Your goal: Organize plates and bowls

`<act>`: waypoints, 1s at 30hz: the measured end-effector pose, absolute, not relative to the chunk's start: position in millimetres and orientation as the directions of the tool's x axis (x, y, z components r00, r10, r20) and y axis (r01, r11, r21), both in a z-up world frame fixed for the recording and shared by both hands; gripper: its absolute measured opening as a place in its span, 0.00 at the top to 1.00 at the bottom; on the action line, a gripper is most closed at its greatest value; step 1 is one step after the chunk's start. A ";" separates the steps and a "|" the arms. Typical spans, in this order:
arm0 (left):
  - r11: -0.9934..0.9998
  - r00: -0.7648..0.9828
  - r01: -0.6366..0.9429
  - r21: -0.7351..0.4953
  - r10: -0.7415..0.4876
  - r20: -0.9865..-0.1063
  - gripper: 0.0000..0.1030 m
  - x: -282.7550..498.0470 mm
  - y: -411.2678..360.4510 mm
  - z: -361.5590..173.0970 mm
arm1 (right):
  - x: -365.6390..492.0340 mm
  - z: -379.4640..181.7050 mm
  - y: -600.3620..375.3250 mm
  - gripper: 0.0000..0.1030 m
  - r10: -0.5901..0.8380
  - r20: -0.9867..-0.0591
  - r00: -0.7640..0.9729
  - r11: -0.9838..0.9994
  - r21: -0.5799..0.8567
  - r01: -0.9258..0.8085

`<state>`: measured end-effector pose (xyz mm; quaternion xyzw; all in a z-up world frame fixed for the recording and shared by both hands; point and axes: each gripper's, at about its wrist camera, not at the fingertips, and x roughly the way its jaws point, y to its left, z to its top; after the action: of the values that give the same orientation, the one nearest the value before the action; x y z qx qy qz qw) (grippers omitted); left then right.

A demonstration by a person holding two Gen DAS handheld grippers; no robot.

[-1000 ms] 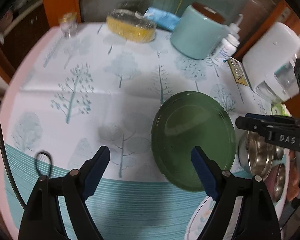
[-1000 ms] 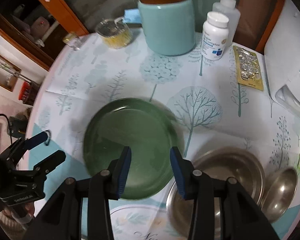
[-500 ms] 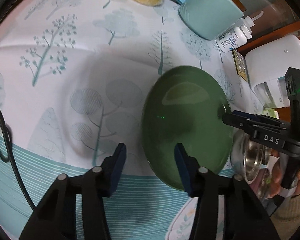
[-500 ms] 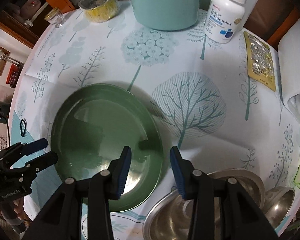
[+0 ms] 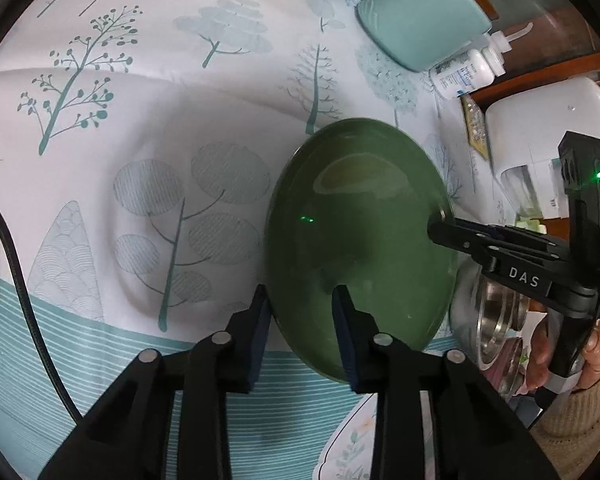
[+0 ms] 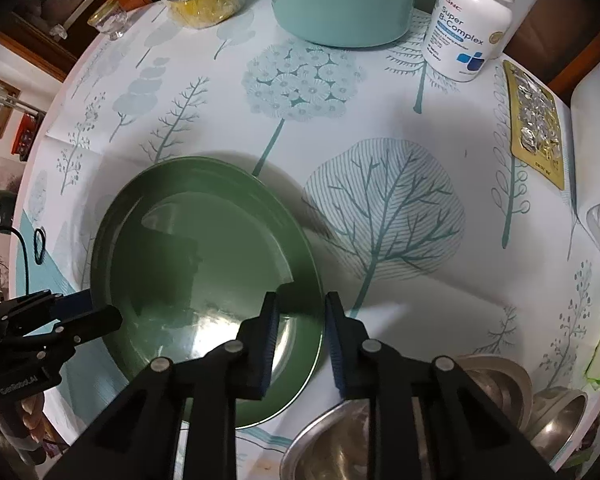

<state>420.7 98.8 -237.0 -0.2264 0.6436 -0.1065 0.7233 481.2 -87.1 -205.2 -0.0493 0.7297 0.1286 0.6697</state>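
Note:
A dark green plate (image 5: 360,240) lies on the tree-print tablecloth; it also shows in the right wrist view (image 6: 204,264). My left gripper (image 5: 302,320) straddles the plate's near-left rim, one finger outside and one over the plate, jaws narrowed but a gap still showing. My right gripper (image 6: 300,320) straddles the opposite rim the same way; it appears in the left wrist view (image 5: 480,240). Steel bowls (image 6: 360,436) sit by the right gripper. A white patterned plate (image 5: 348,440) lies partly hidden under the left gripper.
A teal canister (image 6: 340,0), a white pill bottle (image 6: 472,28), a blister pack (image 6: 536,120), a yellow-filled tub (image 6: 204,0) and a small glass (image 6: 108,20) stand at the far side. A white appliance (image 5: 548,136) is at the right.
Both grippers moved in onto the green plate's opposite rims. The left jaws narrowed a lot; the right jaws stayed about as narrow.

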 end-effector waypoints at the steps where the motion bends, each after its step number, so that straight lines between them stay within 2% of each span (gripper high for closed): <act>1: 0.877 0.150 -0.139 -0.460 -0.440 -0.885 0.76 420.6 99.0 -236.6 | 481.2 -206.4 -83.8 0.78 0.096 -0.991 -0.096 0.962 0.117 -0.248; 5: 0.883 0.158 -0.151 -0.444 -0.422 -0.893 0.90 419.8 101.6 -238.2 | 482.3 -206.1 -76.8 0.83 0.087 -0.993 -0.085 0.961 0.107 -0.256; 9: 0.896 0.169 -0.147 -0.419 -0.395 -0.903 0.90 412.7 108.2 -237.4 | 475.0 -202.5 -82.0 0.88 0.103 -0.991 -0.088 0.961 0.122 -0.249; 14: 0.881 0.185 -0.150 -0.449 -0.421 -0.888 0.90 403.0 122.8 -231.0 | 464.1 -190.9 -83.4 0.90 0.147 -0.986 -0.074 0.957 0.160 -0.242; 30: 0.877 0.155 -0.064 -0.477 -0.463 -0.873 0.90 319.7 138.5 -176.7 | 383.0 -150.0 -95.9 0.93 0.340 -0.934 -0.106 0.927 0.352 -0.130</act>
<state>319.7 138.5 -176.7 -0.2073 0.6354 -0.1366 0.7312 383.0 -95.9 -150.0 0.0727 0.7223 0.1769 0.6646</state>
